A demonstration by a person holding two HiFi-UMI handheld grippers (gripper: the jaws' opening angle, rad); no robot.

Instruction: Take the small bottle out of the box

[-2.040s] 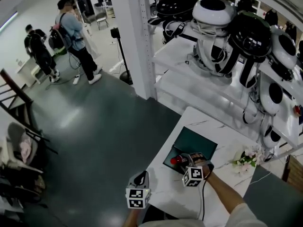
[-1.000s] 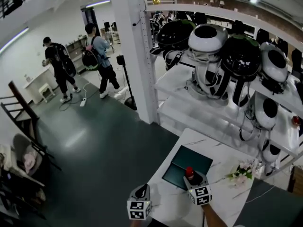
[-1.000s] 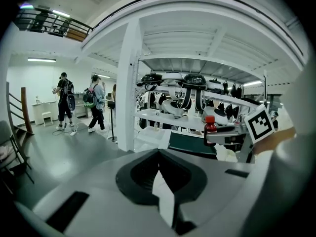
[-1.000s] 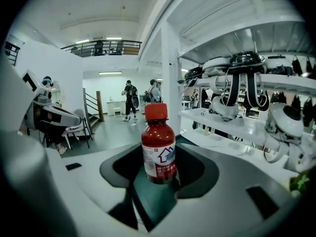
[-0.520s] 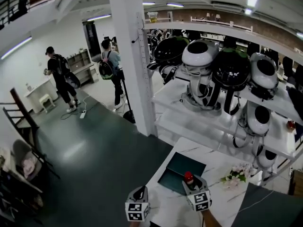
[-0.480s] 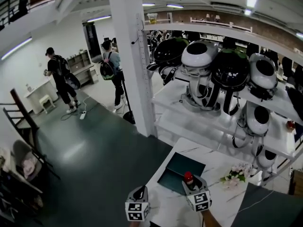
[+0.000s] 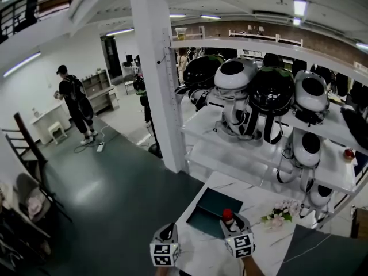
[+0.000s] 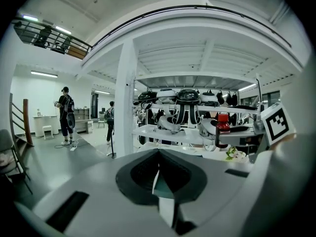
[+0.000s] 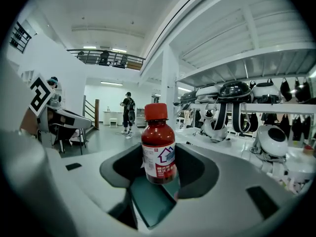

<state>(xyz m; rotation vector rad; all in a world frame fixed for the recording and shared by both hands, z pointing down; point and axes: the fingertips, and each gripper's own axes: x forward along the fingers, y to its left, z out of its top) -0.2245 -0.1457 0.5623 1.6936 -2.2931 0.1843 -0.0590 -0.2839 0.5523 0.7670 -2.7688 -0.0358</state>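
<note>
The small brown bottle (image 7: 227, 217) with a red cap stands upright between the jaws of my right gripper (image 7: 229, 223), which is shut on it just above the near edge of the dark teal box (image 7: 210, 207). In the right gripper view the bottle (image 9: 159, 152) shows a white label, with the box (image 9: 150, 204) below it. My left gripper (image 7: 167, 233) hovers to the left of the box at the table's edge. Its jaws (image 8: 158, 154) meet with nothing between them. From the left gripper view the bottle (image 8: 222, 130) appears at the right, beside the right gripper's marker cube.
The white marble table (image 7: 259, 203) carries a bunch of flowers (image 7: 280, 214) at the right. Behind it stand white shelves (image 7: 253, 142) with black and white robot heads. A white pillar (image 7: 152, 68) rises at the left of them. A person (image 7: 73, 105) stands far off on the grey floor.
The bottle has come up out of the box, turned upright in my right gripper. Both grippers have risen and the head view has tilted up. The people in the background have walked on.
</note>
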